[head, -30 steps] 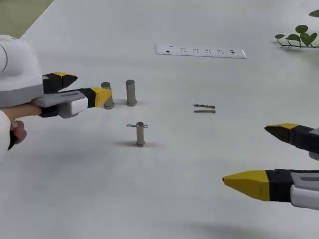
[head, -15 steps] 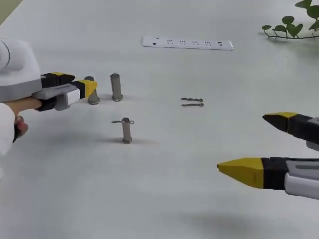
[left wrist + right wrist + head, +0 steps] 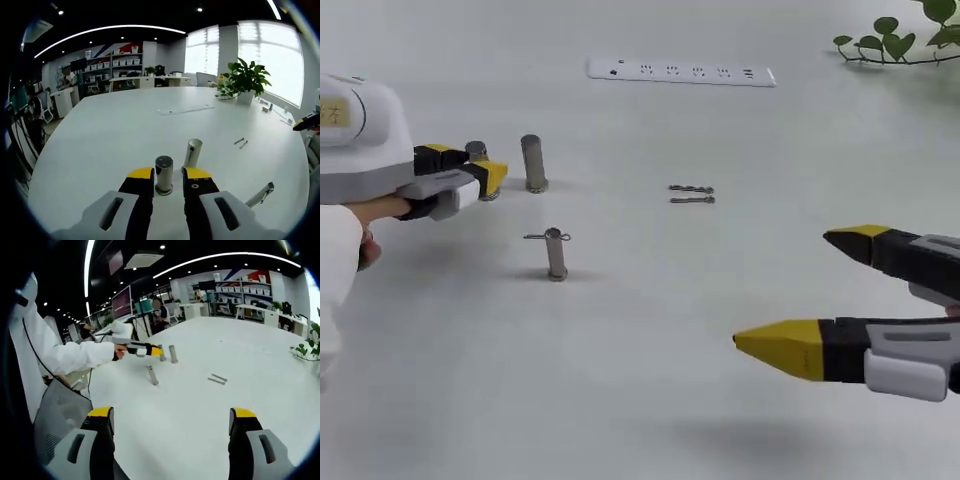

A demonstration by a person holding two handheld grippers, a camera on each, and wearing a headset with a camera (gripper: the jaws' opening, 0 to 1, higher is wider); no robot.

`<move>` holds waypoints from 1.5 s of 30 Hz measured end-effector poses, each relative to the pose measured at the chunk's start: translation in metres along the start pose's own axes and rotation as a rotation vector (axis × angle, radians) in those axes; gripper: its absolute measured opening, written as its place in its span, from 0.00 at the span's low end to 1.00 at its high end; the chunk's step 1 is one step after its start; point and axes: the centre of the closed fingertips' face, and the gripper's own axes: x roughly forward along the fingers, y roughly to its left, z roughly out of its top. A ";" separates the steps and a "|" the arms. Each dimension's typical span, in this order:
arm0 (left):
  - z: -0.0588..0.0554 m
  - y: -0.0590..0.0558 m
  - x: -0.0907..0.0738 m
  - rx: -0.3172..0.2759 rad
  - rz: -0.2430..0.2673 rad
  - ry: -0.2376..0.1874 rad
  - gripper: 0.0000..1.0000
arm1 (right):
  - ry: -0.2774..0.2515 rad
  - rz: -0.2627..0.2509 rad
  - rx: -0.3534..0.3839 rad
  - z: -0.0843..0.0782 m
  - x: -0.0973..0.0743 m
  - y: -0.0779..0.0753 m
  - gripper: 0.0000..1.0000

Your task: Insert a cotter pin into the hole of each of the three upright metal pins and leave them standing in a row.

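Three upright metal pins stand on the white table (image 3: 650,400). The nearest pin (image 3: 556,258) already carries a cotter pin (image 3: 542,237) through the hole near its top, and it stands alone in front of the other two. Behind it, two bare pins stand side by side. The right bare pin (image 3: 532,163) is free, and the left bare pin (image 3: 476,150) is between the jaws of the left gripper (image 3: 480,165). In the left gripper view this pin stands upright between the two yellow tips. The jaws are apart and close on both sides of it, and a thin strip of table shows between the pin and one jaw, so they do not clamp it. Two loose cotter pins (image 3: 691,189) lie flat next to each other, well to the right of the pins. The right gripper (image 3: 780,290) hovers over the near right part of the table, jaws wide apart with nothing between them, well apart from all the pins. A power strip (image 3: 680,72) lies at the far side, and a plant (image 3: 895,40) is at the far right.
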 end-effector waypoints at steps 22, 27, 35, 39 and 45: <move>0.003 0.015 0.001 -0.053 0.070 -0.011 0.09 | 0.020 -0.005 0.002 -0.005 0.001 -0.001 0.91; 0.012 0.009 -0.017 -0.044 0.058 -0.029 0.09 | 0.010 -0.005 -0.003 -0.002 0.000 0.001 0.91; 0.047 -0.006 -0.053 -0.015 0.048 -0.088 0.09 | -0.004 -0.004 -0.019 0.002 -0.003 0.001 0.90; 0.058 -0.019 -0.068 -0.020 0.033 -0.100 0.09 | -0.024 0.001 -0.026 0.007 -0.005 0.003 0.91; 0.069 -0.038 -0.090 -0.018 0.035 -0.122 0.09 | -0.047 0.007 -0.033 0.010 -0.008 0.004 0.90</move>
